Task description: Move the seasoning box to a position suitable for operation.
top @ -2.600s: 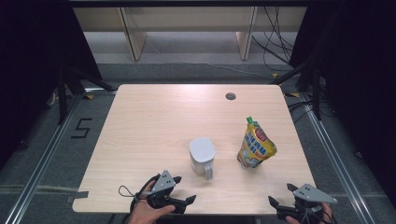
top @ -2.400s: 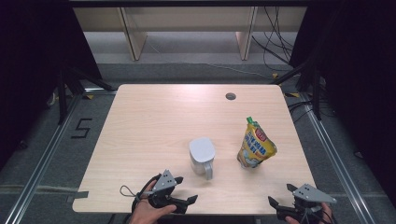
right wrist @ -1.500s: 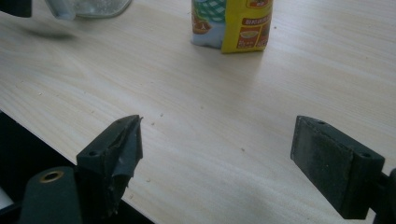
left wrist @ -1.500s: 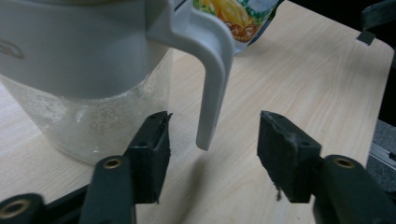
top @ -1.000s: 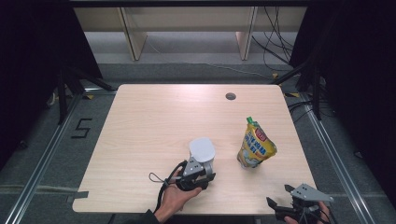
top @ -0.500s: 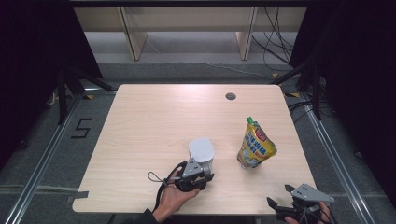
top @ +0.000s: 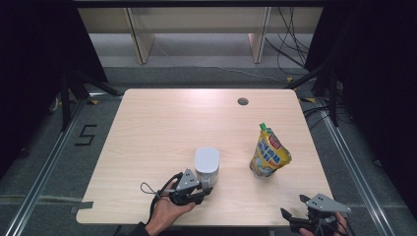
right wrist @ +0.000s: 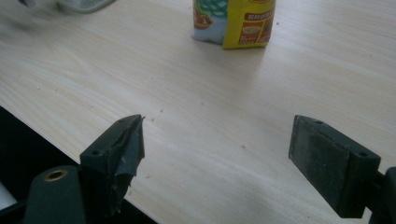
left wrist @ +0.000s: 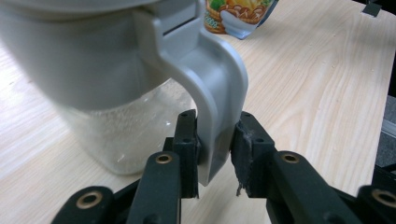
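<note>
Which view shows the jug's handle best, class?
The left gripper view: the handle curves down large and sharp between the left tool's pads. The high view shows the jug from above, small, its handle mostly hidden by that tool. The right gripper view catches a blurred corner of it at the top edge.

The water filter jug is standing on the table, with the spouted food pouch standing to its right. The left hand-held gripper is sitting just before the jug, at its handle; the right hand-held gripper is sitting at the near right table edge.

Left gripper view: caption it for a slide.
Left gripper jaws flank the pitcher handle on the table.
</note>
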`<state>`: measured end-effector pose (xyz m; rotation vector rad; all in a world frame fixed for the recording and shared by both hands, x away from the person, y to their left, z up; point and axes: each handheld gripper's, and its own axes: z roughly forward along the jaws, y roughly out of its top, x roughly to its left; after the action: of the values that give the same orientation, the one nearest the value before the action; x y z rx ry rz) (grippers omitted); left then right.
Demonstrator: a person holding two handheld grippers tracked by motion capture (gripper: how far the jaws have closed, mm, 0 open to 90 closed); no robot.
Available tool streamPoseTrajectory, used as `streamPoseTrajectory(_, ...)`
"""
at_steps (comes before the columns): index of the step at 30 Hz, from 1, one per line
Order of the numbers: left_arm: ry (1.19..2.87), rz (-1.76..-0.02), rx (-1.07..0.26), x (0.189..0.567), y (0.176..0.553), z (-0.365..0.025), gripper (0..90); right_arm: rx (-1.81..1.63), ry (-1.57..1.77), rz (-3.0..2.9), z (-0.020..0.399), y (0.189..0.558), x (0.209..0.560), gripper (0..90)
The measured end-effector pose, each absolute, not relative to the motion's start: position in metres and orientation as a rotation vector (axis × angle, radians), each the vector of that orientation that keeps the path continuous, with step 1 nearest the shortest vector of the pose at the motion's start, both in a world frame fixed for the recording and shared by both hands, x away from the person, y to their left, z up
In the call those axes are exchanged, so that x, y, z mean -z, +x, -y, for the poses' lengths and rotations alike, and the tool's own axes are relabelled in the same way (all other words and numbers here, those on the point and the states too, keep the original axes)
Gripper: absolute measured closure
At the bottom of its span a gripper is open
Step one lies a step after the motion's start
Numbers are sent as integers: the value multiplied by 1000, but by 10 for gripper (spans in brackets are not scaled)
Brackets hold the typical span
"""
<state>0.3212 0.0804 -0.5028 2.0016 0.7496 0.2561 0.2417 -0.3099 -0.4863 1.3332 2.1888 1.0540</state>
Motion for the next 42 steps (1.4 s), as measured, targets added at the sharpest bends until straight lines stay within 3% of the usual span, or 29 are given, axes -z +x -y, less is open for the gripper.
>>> streamPoseTrajectory(7,2015,-756,-255,502,319,-97,690,-1053,1275,-2197,312,245,487,193)
streamPoseTrajectory(8,2045,-674,-312,501,324,-102,689,-1052,1278,-2198,312,245,487,193)
streamPoseTrajectory(10,2039,-695,-304,501,323,-104,684,-1055,1284,-2206,312,244,487,193)
streamPoseTrajectory(11,2017,-729,-226,502,322,-108,679,-1048,1278,-2201,312,244,487,192)
streamPoseTrajectory(12,2021,-763,-286,501,322,-113,676,-1050,1268,-2201,312,245,488,193)
streamPoseTrajectory(30,1987,-880,-399,501,337,-148,664,-1048,1277,-2208,311,245,488,194)
streamPoseTrajectory(35,1923,-973,-425,503,341,-150,601,-1046,1297,-2199,310,244,488,194)
streamPoseTrajectory(42,1900,-965,-460,504,355,-152,663,-1043,1293,-2202,310,244,488,195)
